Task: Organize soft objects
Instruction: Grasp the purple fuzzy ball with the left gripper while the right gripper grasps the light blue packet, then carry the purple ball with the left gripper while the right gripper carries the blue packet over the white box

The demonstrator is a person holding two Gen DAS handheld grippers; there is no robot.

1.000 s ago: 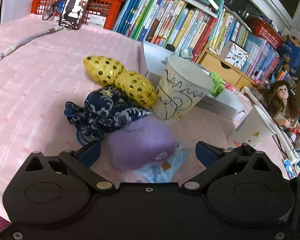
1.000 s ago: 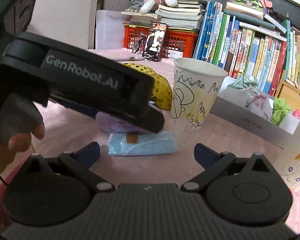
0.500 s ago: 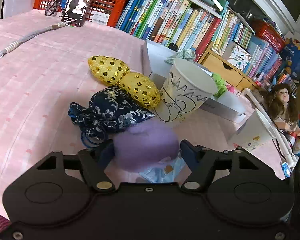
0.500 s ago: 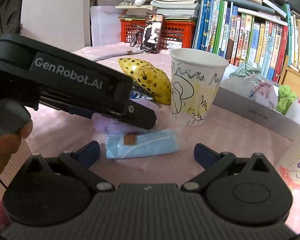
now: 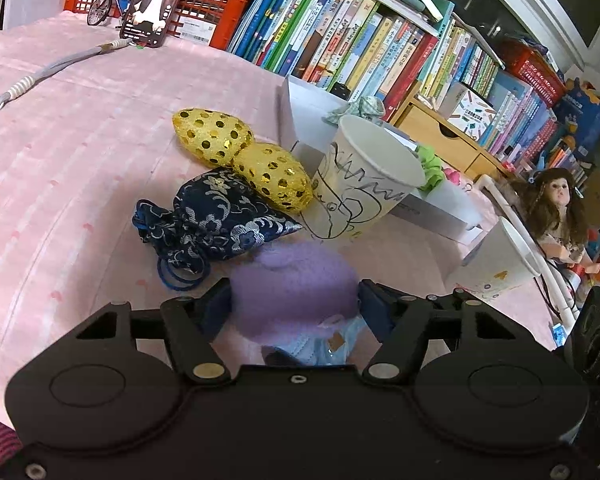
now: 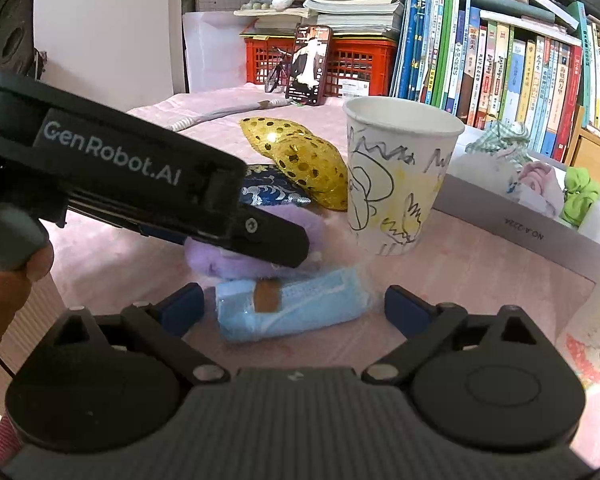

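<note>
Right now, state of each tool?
Left tool: closed on the purple plush.
Right tool: open and closing, holding nothing; blue mask pack lies between.

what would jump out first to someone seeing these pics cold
First, the left tool clamped on a fuzzy purple plush at the near edge of the pink tablecloth. Just behind it lie a shiny gold sequinned pouch and a navy brocade pouch, beside a doodled paper cup. Nearer the right tool, whose jaws are closing without touching it, lies a wrapped blue mask.
</note>
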